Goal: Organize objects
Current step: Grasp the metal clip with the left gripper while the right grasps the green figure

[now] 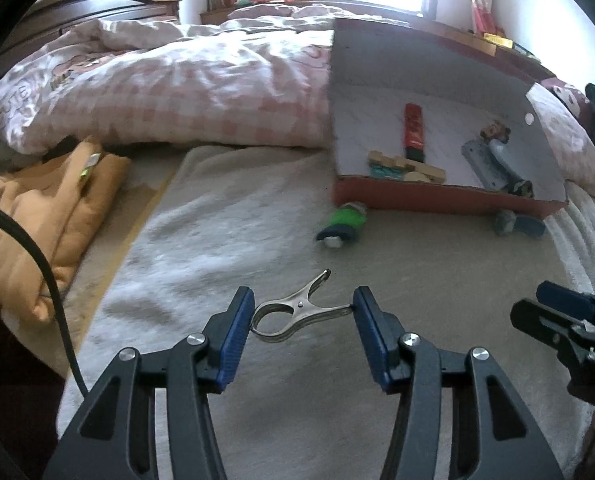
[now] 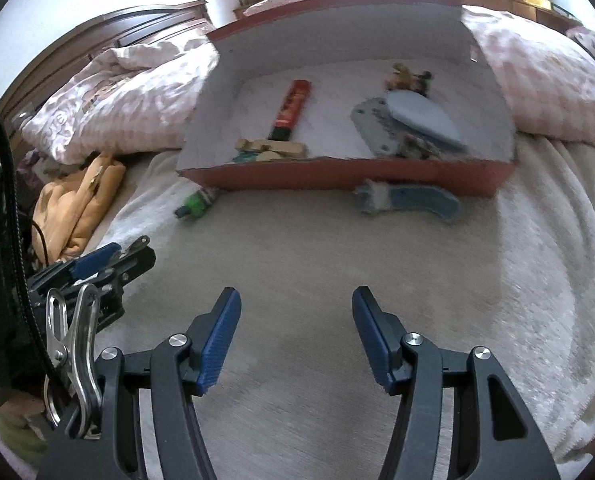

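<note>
Left gripper (image 1: pixel 303 320) fingers wide, bracketing metal clip (image 1: pixel 297 310) on the bed blanket (image 1: pixel 225 232); clip ends touch or nearly touch both pads. Right gripper (image 2: pixel 297 332) wide, empty. Advice: close squarely across clip, lift level, carry to red box (image 1: pixel 437 196).

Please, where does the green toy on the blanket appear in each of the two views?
Left wrist view: the green toy lies right of centre, just below the near left corner of the red box.
Right wrist view: the green toy lies left of centre, again by that near left corner.
Shared landmark: the red box.
</note>
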{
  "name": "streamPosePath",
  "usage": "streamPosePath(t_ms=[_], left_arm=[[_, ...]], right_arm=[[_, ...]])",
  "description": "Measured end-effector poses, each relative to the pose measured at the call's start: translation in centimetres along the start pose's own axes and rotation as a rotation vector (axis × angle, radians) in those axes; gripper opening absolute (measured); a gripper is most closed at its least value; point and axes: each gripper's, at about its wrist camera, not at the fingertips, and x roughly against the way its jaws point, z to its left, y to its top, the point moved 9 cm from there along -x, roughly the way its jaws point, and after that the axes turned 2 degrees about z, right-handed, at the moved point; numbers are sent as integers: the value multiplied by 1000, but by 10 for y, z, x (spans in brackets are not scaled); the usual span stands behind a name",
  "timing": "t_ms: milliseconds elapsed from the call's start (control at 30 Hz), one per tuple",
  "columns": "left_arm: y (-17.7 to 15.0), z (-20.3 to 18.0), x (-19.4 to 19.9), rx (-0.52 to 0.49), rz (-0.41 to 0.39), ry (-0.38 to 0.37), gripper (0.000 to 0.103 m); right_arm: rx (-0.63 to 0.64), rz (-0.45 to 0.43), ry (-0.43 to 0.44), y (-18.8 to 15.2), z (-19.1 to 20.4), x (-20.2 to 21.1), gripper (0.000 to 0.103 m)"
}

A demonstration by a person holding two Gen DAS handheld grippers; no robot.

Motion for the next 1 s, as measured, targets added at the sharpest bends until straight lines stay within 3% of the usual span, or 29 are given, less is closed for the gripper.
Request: streamPosePath(t_ms=[200,433,700,1000], left_arm=[[-3,28,5,33,-6,38,51],[-9,55,3,86,-5,41,51],[-13,70,0,120,-4,25,51],[-16,71,-3,126,-9,3,51]], right_arm=[[73,-15,37,17,43,-13,59],[84,27,102,37,87,-51,59],[65,43,29,50,96,-89,59],[69,7,-18,63,102,-103,59]])
